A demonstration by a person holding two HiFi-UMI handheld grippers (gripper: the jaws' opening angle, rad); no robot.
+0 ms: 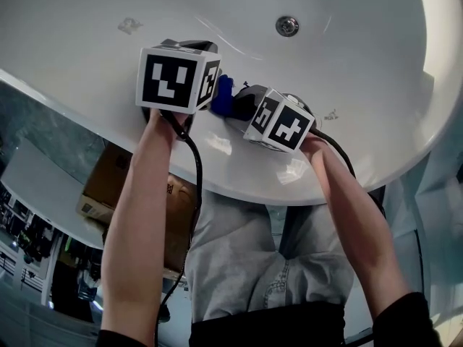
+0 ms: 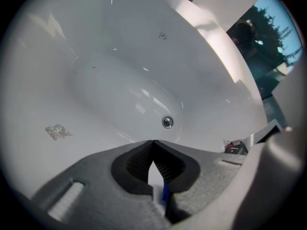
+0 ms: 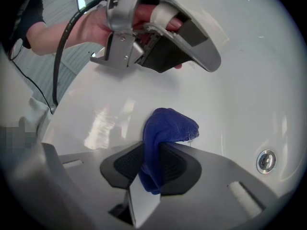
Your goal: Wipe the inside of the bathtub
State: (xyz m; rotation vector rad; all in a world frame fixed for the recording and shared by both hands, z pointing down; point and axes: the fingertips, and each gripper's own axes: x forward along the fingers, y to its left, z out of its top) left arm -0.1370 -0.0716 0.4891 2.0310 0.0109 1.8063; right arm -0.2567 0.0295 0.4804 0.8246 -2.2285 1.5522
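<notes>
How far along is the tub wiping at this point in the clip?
Done: the right gripper is shut on the folded blue cloth. In hand: the cloth is held by the near wall of the white bathtub; the left gripper is shut, empty. Left: grey smudges mark its walls, so wiping looks barely begun.

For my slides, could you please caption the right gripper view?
Right gripper clamps a blue cloth over the white bathtub, left gripper beyond.

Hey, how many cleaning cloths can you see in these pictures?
1. A blue cloth is clamped between the right gripper's jaws, over the white bathtub's inner surface. Another could be hidden out of sight.
</notes>
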